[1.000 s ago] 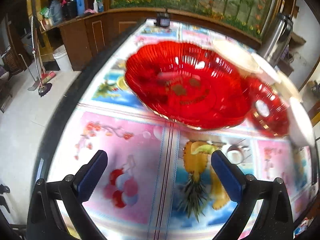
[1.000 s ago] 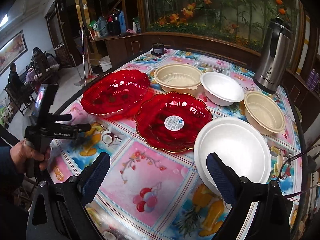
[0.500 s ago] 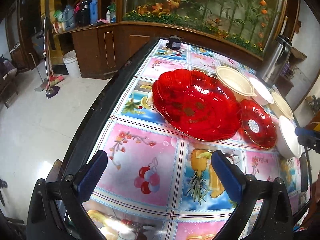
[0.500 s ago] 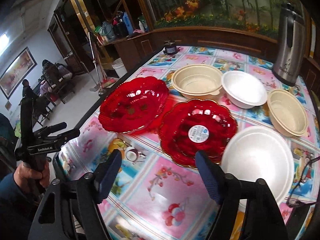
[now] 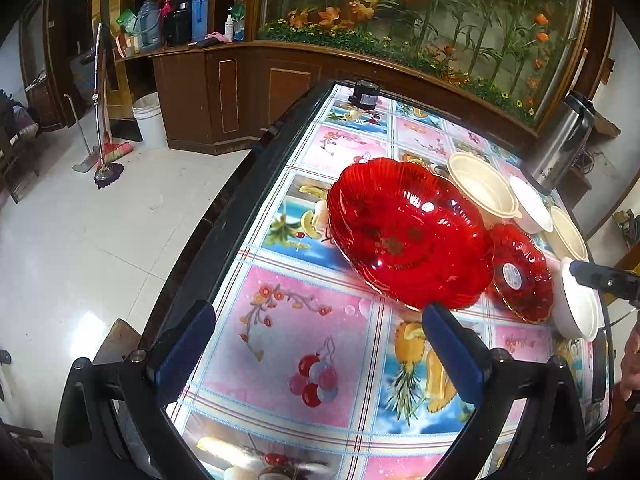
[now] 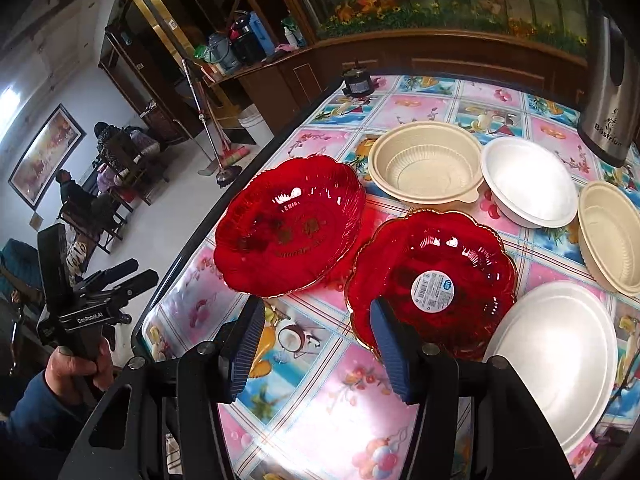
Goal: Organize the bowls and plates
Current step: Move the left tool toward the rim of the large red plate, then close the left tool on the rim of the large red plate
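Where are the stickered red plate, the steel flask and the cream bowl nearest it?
stickered red plate (image 6: 432,276), right wrist view, on its ribbed inner floor beside the label.
steel flask (image 6: 612,92), right wrist view, on its body.
cream bowl (image 6: 610,232), right wrist view, on its inner wall.

The right gripper (image 6: 318,334) hangs above the desk (image 6: 332,408), its fingers (image 6: 246,344) closing on nothing — two red plates (image 6: 288,224) just ahead, apparently overlapping, cream and white bowls (image 6: 426,168) behind them.
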### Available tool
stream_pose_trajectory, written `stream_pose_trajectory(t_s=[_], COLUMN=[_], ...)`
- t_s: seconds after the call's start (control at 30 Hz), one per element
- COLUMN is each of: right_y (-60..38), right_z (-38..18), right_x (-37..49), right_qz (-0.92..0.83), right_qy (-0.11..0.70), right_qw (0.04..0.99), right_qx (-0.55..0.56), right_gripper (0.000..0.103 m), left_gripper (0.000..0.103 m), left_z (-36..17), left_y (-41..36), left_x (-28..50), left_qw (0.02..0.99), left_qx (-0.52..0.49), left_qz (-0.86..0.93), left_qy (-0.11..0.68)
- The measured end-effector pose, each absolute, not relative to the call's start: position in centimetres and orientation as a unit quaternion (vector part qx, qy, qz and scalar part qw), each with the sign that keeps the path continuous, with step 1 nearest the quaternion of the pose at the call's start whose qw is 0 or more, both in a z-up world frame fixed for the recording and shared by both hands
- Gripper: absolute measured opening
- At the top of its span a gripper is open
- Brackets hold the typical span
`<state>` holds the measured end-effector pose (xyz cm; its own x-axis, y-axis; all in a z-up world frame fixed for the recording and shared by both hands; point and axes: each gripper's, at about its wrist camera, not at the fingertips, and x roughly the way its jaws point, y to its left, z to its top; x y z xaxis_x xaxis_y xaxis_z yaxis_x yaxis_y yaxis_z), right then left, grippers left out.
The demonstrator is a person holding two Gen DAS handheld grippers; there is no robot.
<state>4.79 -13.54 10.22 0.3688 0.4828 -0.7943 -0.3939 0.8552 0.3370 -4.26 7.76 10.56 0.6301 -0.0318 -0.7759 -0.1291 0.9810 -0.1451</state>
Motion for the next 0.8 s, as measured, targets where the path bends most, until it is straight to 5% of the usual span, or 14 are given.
stream_pose_trajectory(t_s=[0.33,0.47,0.63,0.7,0.8], right_y=[-12.8,-12.5,-12.0,-11.3,-10.6], right_z=[8.7,7.9,6.2,5.5,4.7], right_x=[8.3,10.9,14.1,15.1,16.4], right_qz=[0.266,0.264,0.256,0.257,0.242], right_qy=[0.521,0.531,0.547,0.555,0.561], right_qw=[0.808,0.8,0.788,0.782,0.785], right_qx=[0.067,0.094,0.124,0.121,0.099], right_gripper=[0.059,0.047,0.041,0.031,0.03], left_gripper=[0.103,0.103,0.064,0.062,0.052], left_z=[9.3,8.3,6.8,6.2,5.6], left_y=[8.4,8.7,8.7,8.6,8.3], left_x=[0.1,2.9,6.5,7.7,8.8], left_qw=[0.879,0.871,0.856,0.85,0.846], left_qx=[-0.109,-0.129,-0.151,-0.155,-0.155], left_qz=[0.019,-0.004,-0.026,-0.034,-0.046], left_qy=[0.464,0.474,0.494,0.503,0.508])
